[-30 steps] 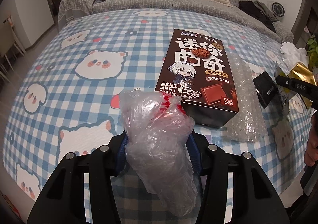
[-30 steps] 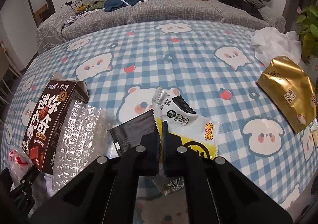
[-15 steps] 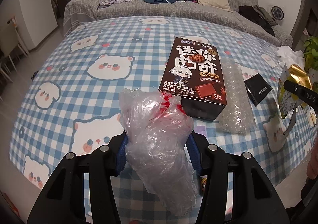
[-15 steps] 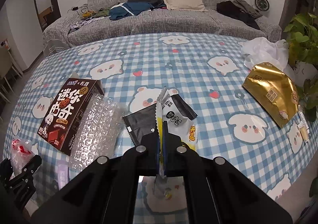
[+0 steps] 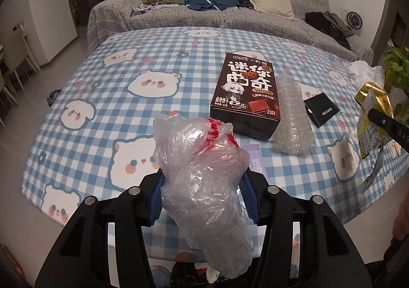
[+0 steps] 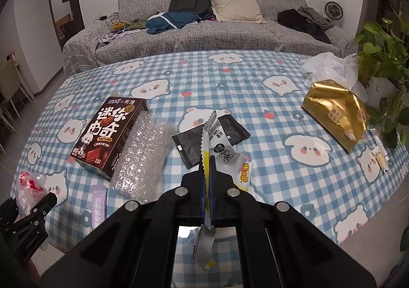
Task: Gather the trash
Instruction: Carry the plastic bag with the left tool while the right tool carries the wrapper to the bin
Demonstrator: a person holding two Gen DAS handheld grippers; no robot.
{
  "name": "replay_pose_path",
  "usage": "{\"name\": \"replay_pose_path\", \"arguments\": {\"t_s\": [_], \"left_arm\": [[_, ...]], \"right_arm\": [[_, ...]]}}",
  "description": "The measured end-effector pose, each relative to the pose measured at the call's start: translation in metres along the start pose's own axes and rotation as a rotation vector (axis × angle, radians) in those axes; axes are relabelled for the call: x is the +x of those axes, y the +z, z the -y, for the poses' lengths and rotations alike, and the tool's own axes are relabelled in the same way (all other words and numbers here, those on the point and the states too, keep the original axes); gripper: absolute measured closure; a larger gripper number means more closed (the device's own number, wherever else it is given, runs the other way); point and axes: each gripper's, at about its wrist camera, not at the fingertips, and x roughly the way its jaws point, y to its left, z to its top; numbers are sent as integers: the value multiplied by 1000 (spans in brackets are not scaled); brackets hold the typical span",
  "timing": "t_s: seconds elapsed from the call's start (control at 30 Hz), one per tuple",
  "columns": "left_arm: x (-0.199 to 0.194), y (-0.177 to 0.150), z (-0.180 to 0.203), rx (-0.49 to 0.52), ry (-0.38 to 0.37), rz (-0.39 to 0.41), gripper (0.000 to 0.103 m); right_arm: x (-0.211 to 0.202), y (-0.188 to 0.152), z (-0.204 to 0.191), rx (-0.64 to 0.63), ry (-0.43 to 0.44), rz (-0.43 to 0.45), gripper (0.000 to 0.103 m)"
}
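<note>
The left gripper (image 5: 202,185) holds a crumpled clear plastic bag (image 5: 202,173) with red print; its fingers (image 5: 157,194) stand about half open, pressing the bag's sides, above the near edge of the desk (image 5: 107,88), which wears a blue checked cloth with white bears. Just right of the bag, on the desk, lies a dark cookie box (image 5: 246,93) flat on its back, and touching its right side a roll of bubble wrap (image 5: 292,119). A pale purple packet (image 6: 98,202) lies at the near edge beside the wrap. Further right sits a black sachet (image 5: 320,109), flat on the cloth. The right gripper (image 6: 207,185) has its fingers (image 6: 222,185) pressed fully together on a white and yellow snack wrapper (image 6: 225,152), which stands up edge-on between them, lifted over the near edge. Toward the right edge lie a gold foil bag (image 6: 337,114), a crumpled white plastic bag (image 6: 329,65) behind it, and two small sachets (image 6: 379,150) near the rim.
</note>
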Motion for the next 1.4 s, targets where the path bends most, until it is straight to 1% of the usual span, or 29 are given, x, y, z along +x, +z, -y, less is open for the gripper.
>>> {"name": "replay_pose_path", "arguments": {"t_s": [0.33,0.47,0.63,0.8,1.03,1.2,1.4], "left_arm": [[-27,-21,0,-1,-18,18,53],[-37,-31,3,6,-25,28,53],[-43,-45,4,6,-33,22,53],[-54,-58,3,3,-30,32,53],[-67,-81,5,2,-38,23,53],[-81,-94,7,9,-30,45,53],[-82,-113,4,2,-44,25,53]], "right_arm": [[-32,-18,-7,-16,19,30,102],[-49,-30,-6,-15,30,46,102],[-64,-45,-7,-10,54,54,102],[-79,-62,-13,-21,74,60,102],[-100,-87,-18,-39,102,74,102],[-112,-106,-22,-51,128,73,102],[-120,-130,-29,-66,153,56,102]]}}
